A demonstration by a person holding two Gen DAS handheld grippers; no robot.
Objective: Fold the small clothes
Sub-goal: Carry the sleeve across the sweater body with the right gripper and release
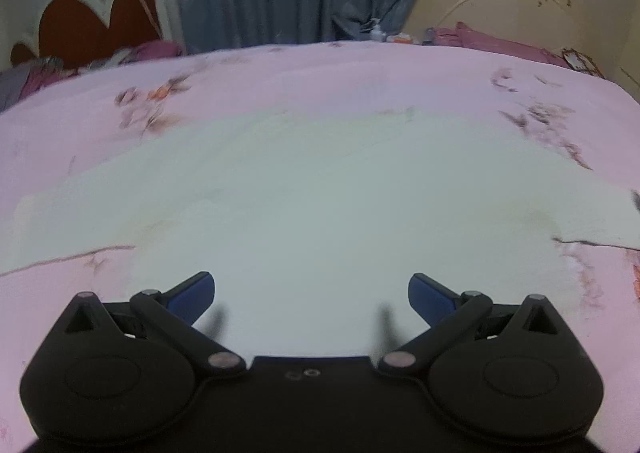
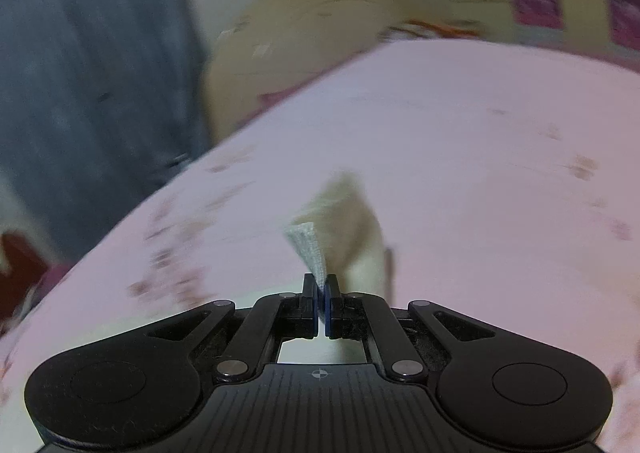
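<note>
White knit cloth (image 1: pixel 320 189) lies flat on pink floral bed sheet (image 1: pixel 360 73), long axis left-right. Left tool (image 1: pixel 311 293) spread wide, empty, above it. Right tool (image 2: pixel 322 295) pinches a cloth corner (image 2: pixel 310 249), pointing up.

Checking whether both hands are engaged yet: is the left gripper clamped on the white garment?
No: the left gripper has its jaws spread wide above the white garment, with nothing pinched between them.

My left gripper (image 1: pixel 311 287) hangs with jaws spread wide over the white garment (image 1: pixel 304 197) lying flat on the pink floral bedsheet (image 1: pixel 360 73).
</note>
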